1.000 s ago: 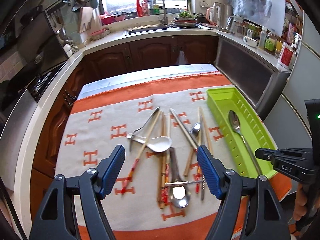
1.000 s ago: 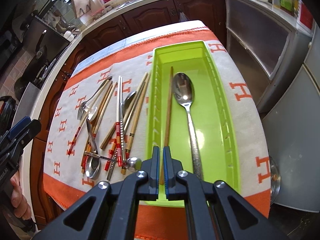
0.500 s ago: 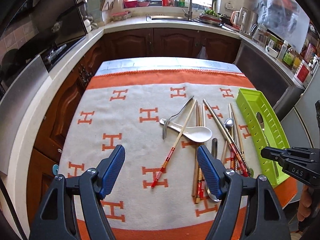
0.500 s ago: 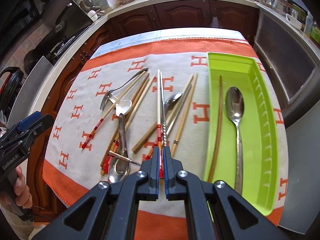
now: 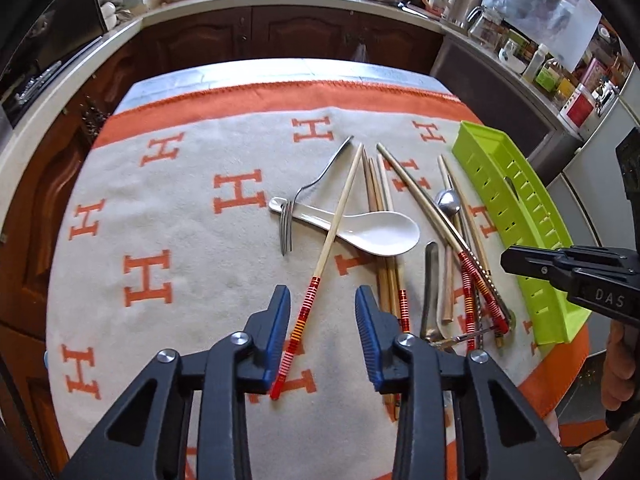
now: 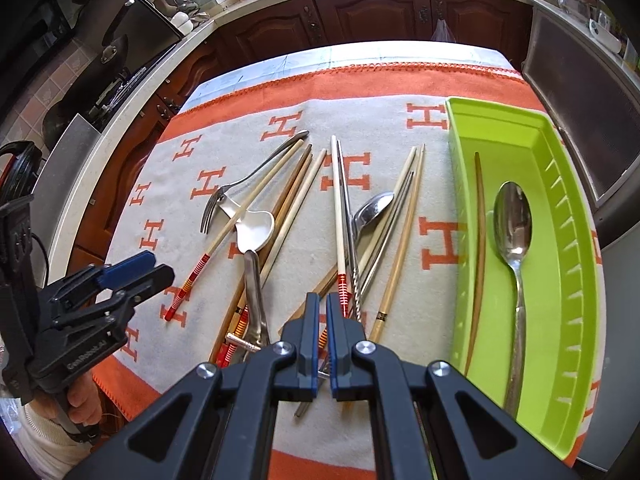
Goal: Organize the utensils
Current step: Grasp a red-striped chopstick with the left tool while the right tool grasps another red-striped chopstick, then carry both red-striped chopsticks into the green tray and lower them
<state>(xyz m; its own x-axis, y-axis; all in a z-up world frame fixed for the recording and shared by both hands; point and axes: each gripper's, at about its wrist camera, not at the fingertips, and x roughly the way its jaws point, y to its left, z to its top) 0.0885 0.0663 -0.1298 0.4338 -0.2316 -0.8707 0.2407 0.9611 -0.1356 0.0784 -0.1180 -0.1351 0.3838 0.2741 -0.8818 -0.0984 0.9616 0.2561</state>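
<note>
A pile of utensils lies on the orange-and-cream cloth: a red-banded chopstick (image 5: 320, 276), a white ceramic spoon (image 5: 376, 234), a fork (image 5: 304, 196), several wooden chopsticks and metal spoons. My left gripper (image 5: 323, 320) is open, its jaws straddling the red-banded end of that chopstick, low over the cloth. My right gripper (image 6: 322, 320) is shut and empty above another red-banded chopstick (image 6: 339, 216). The green tray (image 6: 576, 240) holds a metal spoon (image 6: 514, 236) and a wooden chopstick (image 6: 479, 248).
The cloth (image 5: 160, 208) covers a table ringed by dark wooden cabinets (image 5: 304, 32) and a counter with a sink. The green tray (image 5: 516, 216) sits at the cloth's right edge. A fridge stands to the right.
My left gripper has dropped toward the cloth, narrowed its jaws and come around the red-banded chopstick. My right gripper has moved left from over the tray to over the pile, still shut.
</note>
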